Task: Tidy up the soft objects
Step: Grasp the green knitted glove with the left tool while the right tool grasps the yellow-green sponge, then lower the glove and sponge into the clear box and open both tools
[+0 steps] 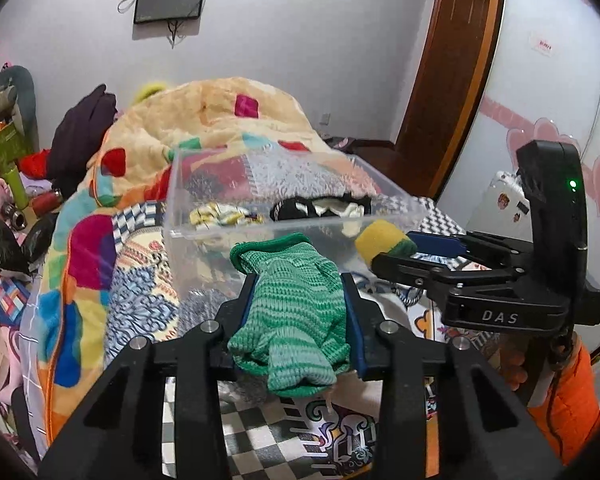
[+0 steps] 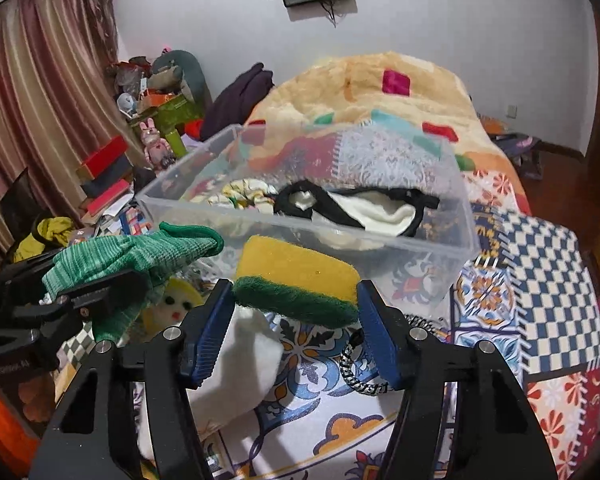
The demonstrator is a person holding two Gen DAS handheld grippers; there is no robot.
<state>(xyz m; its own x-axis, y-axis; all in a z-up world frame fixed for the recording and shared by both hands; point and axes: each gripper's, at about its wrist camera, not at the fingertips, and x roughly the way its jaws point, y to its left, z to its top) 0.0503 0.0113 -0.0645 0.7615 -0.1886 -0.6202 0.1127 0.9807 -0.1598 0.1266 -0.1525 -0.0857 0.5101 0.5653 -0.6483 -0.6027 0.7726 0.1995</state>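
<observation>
My left gripper (image 1: 298,280) is shut on a green knitted glove (image 1: 296,312) and holds it just in front of the clear plastic box (image 1: 300,232) on the bed. My right gripper (image 2: 296,294) is shut on a yellow sponge with a green scouring side (image 2: 296,280), held near the box's front wall (image 2: 340,236). In the left wrist view the right gripper (image 1: 392,250) comes in from the right with the sponge (image 1: 382,240). The box holds a black-and-white soft item (image 2: 364,208) and a yellow patterned cloth (image 2: 244,196).
The box sits on a patchwork bedspread (image 2: 520,280) with a heaped blanket (image 2: 380,92) behind it. A white cloth (image 2: 240,368), a striped hair tie (image 2: 360,384) and a yellow plush face (image 2: 178,300) lie on the bed below my grippers. Clutter fills the left side (image 2: 148,120).
</observation>
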